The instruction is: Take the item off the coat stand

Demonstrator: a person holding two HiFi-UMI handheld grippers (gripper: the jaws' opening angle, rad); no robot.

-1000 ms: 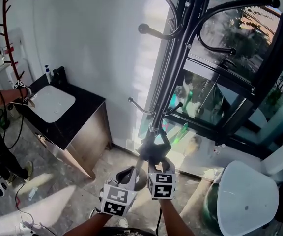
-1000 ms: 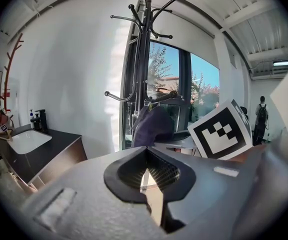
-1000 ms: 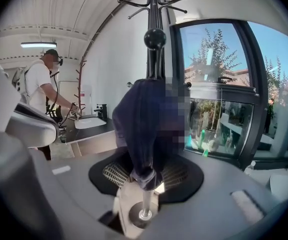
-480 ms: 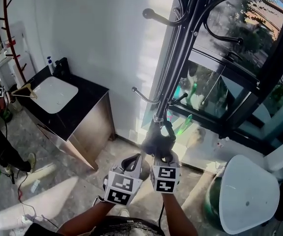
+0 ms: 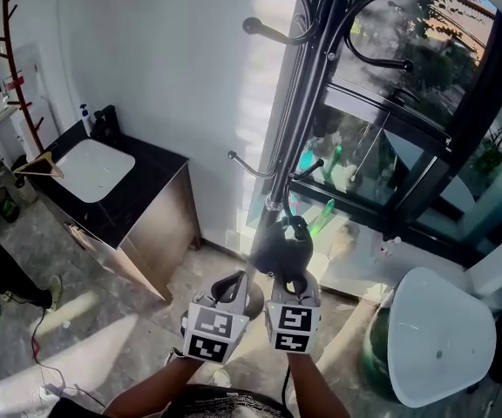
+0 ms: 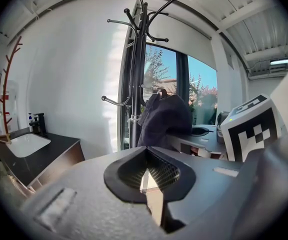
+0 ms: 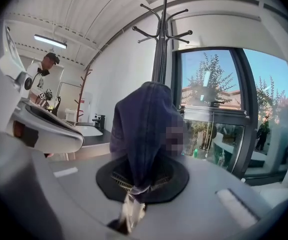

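A dark navy cloth item (image 5: 281, 244) hangs from a low hook of the black coat stand (image 5: 296, 120). My right gripper (image 5: 288, 279) is just below it and shut on its lower end. In the right gripper view the cloth (image 7: 145, 126) rises from the pinched jaws (image 7: 133, 196) toward the stand's pole (image 7: 161, 39). My left gripper (image 5: 236, 286) hovers beside it to the left, shut with nothing held. From the left gripper view (image 6: 145, 153) the item (image 6: 164, 120) hangs ahead beside the stand (image 6: 135, 79).
A black counter with a white sink (image 5: 94, 168) stands at the left wall. Beyond it is a red coat rack (image 5: 14, 55). A white round table (image 5: 438, 338) sits at lower right. Window glazing (image 5: 408, 129) is behind the stand. A person (image 7: 40, 79) stands far off.
The right gripper's jaws have drawn in on the item's lower end. The person at the sink has moved off the left edge; a wooden hanger now shows there.
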